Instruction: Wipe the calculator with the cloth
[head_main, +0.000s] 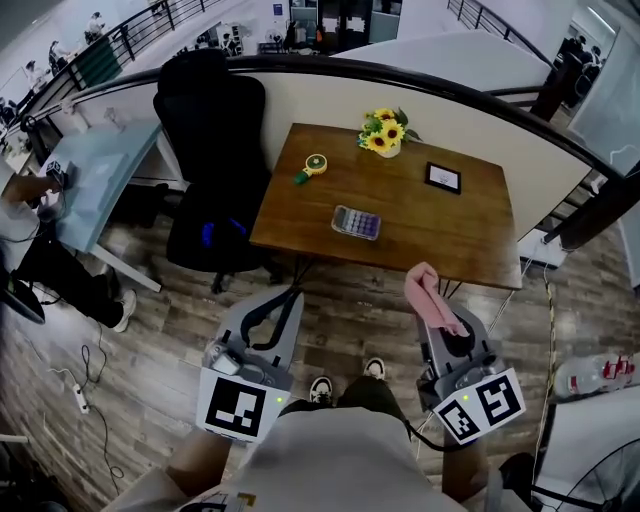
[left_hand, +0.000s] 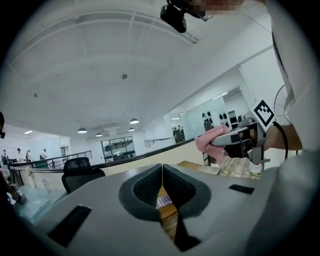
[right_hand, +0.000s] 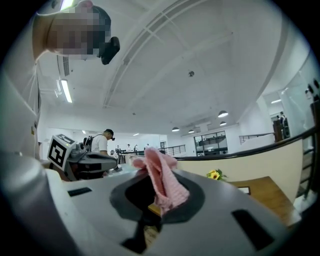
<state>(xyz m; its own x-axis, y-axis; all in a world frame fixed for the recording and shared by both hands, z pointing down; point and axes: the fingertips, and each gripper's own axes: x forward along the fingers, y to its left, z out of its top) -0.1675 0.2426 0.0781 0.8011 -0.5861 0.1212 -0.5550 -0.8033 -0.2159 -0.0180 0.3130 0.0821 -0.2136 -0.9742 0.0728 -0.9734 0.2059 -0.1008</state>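
A grey calculator (head_main: 356, 222) with light keys lies near the middle of the brown wooden table (head_main: 455, 230); a sliver of the calculator (left_hand: 163, 201) shows through the left jaws. My right gripper (head_main: 432, 298) is shut on a pink cloth (head_main: 430, 296), which sticks up out of its jaws, held in front of the table's near edge. The same cloth (right_hand: 162, 180) fills the right gripper view. My left gripper (head_main: 285, 305) is shut with nothing in it, also short of the table and left of the right one. Both are held close to the person's body.
On the table stand a pot of sunflowers (head_main: 384, 132), a small framed picture (head_main: 443, 178) and a yellow-green tape measure (head_main: 312, 167). A black office chair (head_main: 212, 160) is at the table's left side. A curved railing wall (head_main: 470, 105) runs behind. Cables and a power strip (head_main: 80, 399) lie on the floor.
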